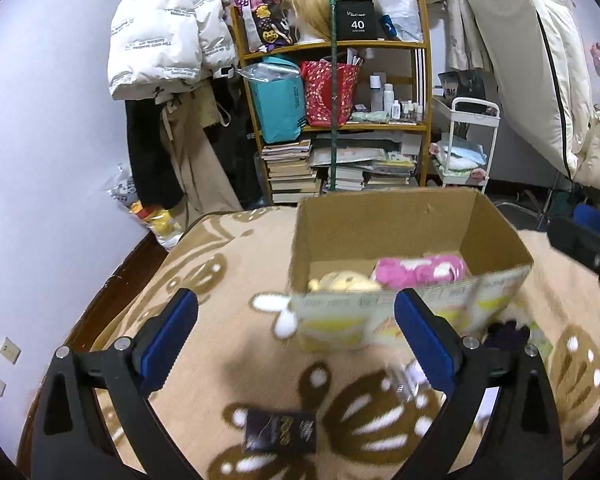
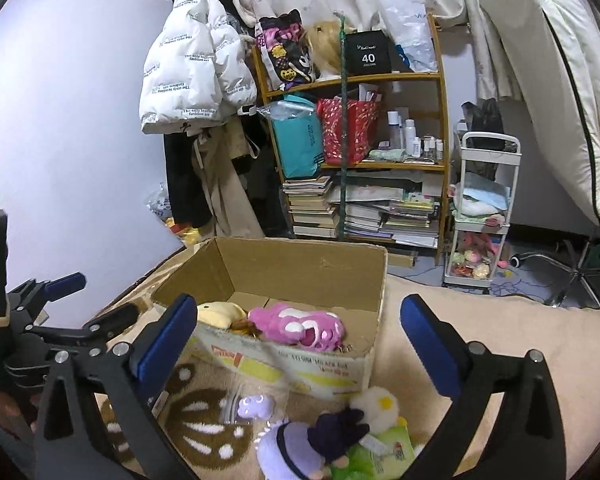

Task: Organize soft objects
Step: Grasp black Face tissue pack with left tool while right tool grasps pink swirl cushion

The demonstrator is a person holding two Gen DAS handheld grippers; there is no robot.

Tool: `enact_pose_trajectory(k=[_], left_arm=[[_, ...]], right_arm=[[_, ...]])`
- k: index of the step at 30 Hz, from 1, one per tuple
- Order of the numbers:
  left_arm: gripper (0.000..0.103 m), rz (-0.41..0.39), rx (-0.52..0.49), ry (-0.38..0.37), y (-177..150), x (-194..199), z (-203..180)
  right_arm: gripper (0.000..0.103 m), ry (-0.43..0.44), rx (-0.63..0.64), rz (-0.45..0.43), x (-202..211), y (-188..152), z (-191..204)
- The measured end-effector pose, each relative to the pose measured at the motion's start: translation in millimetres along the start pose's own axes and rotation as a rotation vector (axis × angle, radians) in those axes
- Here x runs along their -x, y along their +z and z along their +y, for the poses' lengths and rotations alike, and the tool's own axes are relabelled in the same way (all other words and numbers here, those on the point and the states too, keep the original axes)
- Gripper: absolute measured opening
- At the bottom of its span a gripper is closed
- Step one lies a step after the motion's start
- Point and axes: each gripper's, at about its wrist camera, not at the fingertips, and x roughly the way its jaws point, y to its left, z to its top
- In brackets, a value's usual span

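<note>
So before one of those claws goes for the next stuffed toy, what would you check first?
1. Right gripper open and holding nothing: ok.
2. Left gripper open and holding nothing: ok.
3. Cardboard box open on top, with room beside the pink plush and yellow plush: ok.
4. Toys outside the box within view, purple plush and white plush: ok.
5. Purple plush free to lift alone: not ok, it touches the green packet.
6. Left gripper clear of the right one's path: cannot tell.
</note>
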Motion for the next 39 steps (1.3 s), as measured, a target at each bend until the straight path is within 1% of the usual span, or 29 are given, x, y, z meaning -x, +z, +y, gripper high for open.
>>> enact_pose_trajectory(k=[1,7,12,16,23,28,33,39], left_arm=[[0.098,-0.004,0.011,0.008,-3,7,4],[0.098,-0.023,0.067,-0.008,-10,41,21],[0.098,0.007,0.066,-0.002,-25,58,25],[0.098,0.010,0.054,0.018,-33,72,29],[0.098,0.038,0.078,0.025,-45,88,41],[0.098,0.079,0.085,0.051,-49,83,46],[0.098,0.148,0.111,0.037,-51,66,50],[0.098,0.210,0.118,0.015,-54,45,49]], right_arm=[[0.103,-0.003,0.002,0.001,4,-1,1],[0.103,-0.014,0.047,0.015,25,-4,13],[0.103,-0.032,0.091,0.023,46,-13,27],[0.103,-0.054,0.122,0.030,63,-18,38],[0.103,-0.053,0.068,0.076,84,-32,41],[0.103,-0.079,0.044,0.103,92,-40,39],[0.103,-0.096,0.028,0.130,87,-43,33],[0.103,-0.103,-0.022,0.180,68,-48,22]])
